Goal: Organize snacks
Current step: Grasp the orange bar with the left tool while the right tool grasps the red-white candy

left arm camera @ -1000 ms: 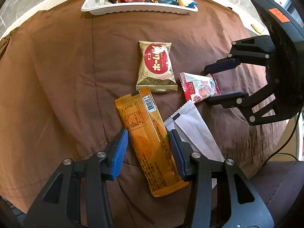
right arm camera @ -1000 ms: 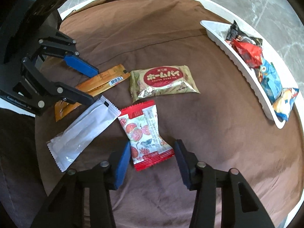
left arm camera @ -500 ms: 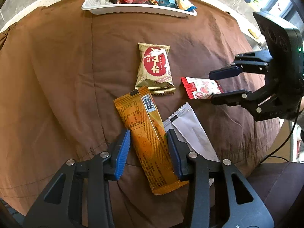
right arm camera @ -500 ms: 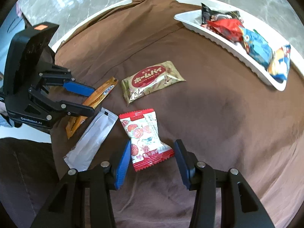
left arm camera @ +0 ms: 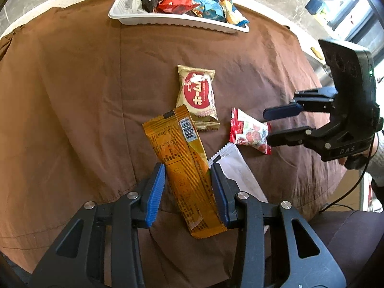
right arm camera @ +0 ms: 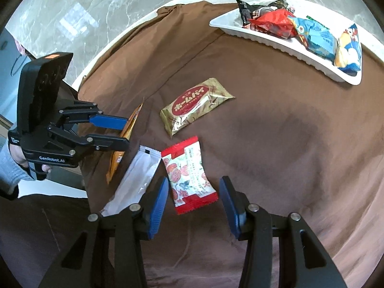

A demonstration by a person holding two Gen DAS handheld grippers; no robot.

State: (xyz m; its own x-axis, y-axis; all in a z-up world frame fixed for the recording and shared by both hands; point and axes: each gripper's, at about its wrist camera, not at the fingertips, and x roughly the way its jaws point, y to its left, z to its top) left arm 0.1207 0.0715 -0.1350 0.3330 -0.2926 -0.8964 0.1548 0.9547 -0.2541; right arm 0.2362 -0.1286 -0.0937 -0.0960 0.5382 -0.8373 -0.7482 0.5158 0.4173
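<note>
My left gripper [left arm camera: 187, 189] is shut on a long orange snack bar [left arm camera: 182, 158] and holds it tilted off the brown cloth; it also shows in the right wrist view [right arm camera: 126, 129]. My right gripper [right arm camera: 192, 204] is open around a red-and-white candy packet [right arm camera: 189, 177], which shows in the left wrist view [left arm camera: 249, 132] at its fingertips. A gold pie packet [left arm camera: 196, 96] [right arm camera: 194, 105] and a white sachet [left arm camera: 237, 172] [right arm camera: 136, 182] lie on the cloth.
A white tray [left arm camera: 172, 21] [right arm camera: 283, 43] holding several wrapped snacks stands at the far edge of the round table. The brown cloth [left arm camera: 72, 96] covers the table. Marble floor [right arm camera: 96, 12] lies beyond the edge.
My left gripper has closed on the orange bar and lifted it. My right gripper has risen and pulled back slightly, still open around the red-and-white packet.
</note>
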